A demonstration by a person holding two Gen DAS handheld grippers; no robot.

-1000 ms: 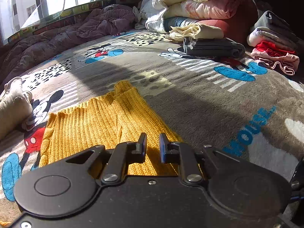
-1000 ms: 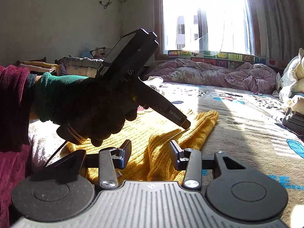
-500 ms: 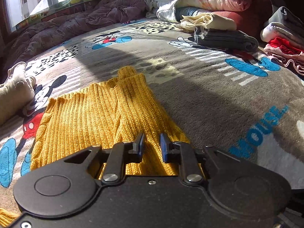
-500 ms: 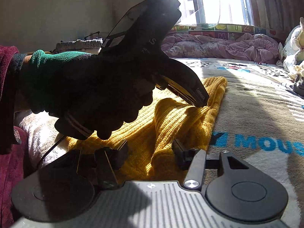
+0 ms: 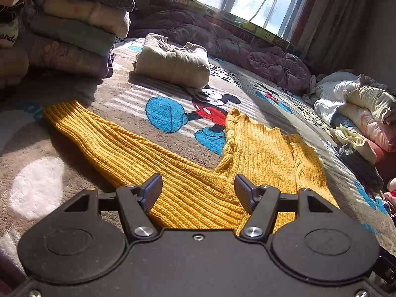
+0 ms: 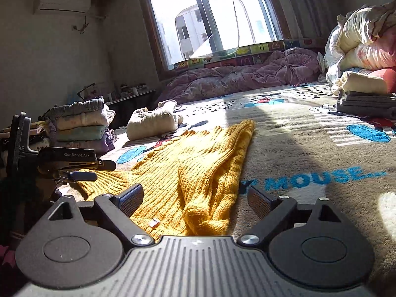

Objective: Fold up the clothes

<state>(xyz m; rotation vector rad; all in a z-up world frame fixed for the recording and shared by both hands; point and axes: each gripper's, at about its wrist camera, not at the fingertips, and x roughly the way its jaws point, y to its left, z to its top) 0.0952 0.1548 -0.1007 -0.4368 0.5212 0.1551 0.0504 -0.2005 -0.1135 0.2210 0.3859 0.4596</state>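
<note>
A mustard-yellow ribbed knit sweater lies on the Mickey Mouse blanket. One sleeve stretches out flat to the left. The other sleeve is folded over the body. My left gripper is open, low over the spot where the stretched sleeve joins the body, with nothing between its fingers. My right gripper is open wide just above the sweater's near end, holding nothing. In the right wrist view the left gripper shows at the left, over the sleeve.
A folded beige garment lies beyond the sweater. A stack of folded clothes stands at the far left. A purple quilt lies under the window. Bedding and folded clothes are piled at the right.
My left gripper went from nearly shut to open and swung left over the stretched sleeve. The gloved hand holding it left the front of the right camera. My right gripper opened wider.
</note>
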